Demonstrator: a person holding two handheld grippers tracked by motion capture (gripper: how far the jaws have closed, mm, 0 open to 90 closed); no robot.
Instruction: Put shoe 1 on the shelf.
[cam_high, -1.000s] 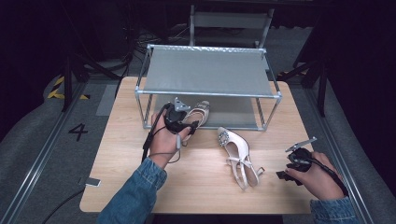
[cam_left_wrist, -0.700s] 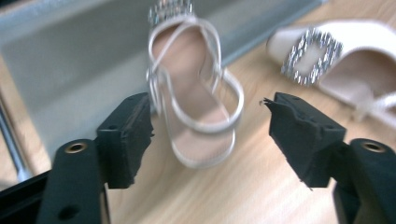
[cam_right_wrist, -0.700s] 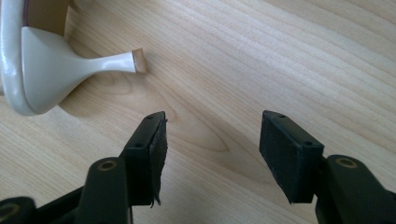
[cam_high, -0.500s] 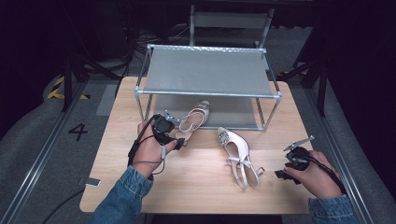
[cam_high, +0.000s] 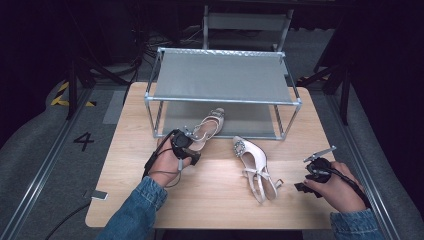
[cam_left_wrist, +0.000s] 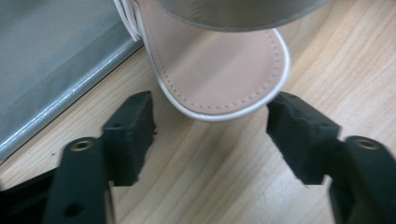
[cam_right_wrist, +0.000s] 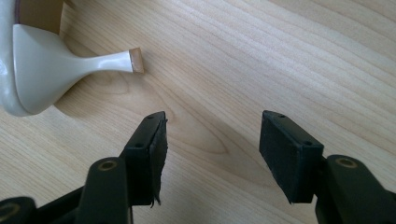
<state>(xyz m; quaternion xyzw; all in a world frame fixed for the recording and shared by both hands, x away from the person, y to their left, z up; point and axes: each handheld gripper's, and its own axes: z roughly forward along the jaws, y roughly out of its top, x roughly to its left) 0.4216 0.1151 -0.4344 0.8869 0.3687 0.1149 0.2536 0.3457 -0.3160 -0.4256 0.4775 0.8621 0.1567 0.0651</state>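
Note:
A pale slingback shoe (cam_high: 207, 127) lies with its toe on the rack's lower shelf (cam_high: 220, 122) and its heel end on the table. My left gripper (cam_high: 192, 137) is low at that heel end. In the left gripper view the left gripper (cam_left_wrist: 212, 109) is open. Its jaws have just been closing. The shoe's rounded insole end (cam_left_wrist: 219, 74) reaches just between the tips and touches neither pad. A second pale shoe (cam_high: 252, 162) with a jewelled toe lies at mid table. My right gripper (cam_high: 306, 177) rests beside its heel (cam_right_wrist: 46, 70). The right gripper (cam_right_wrist: 215, 123) is open over bare wood.
A two-tier metal rack (cam_high: 222, 100) with grey fabric shelves stands on the far half of the wooden table (cam_high: 220, 205). A chair (cam_high: 247, 22) is behind it. A small flat object (cam_high: 99, 195) lies at the table's near left corner. Dark floor surrounds the table.
My left hand has come down and back toward the table's near side, ending at the shoe's heel end. Both shoes and the right hand have stayed put.

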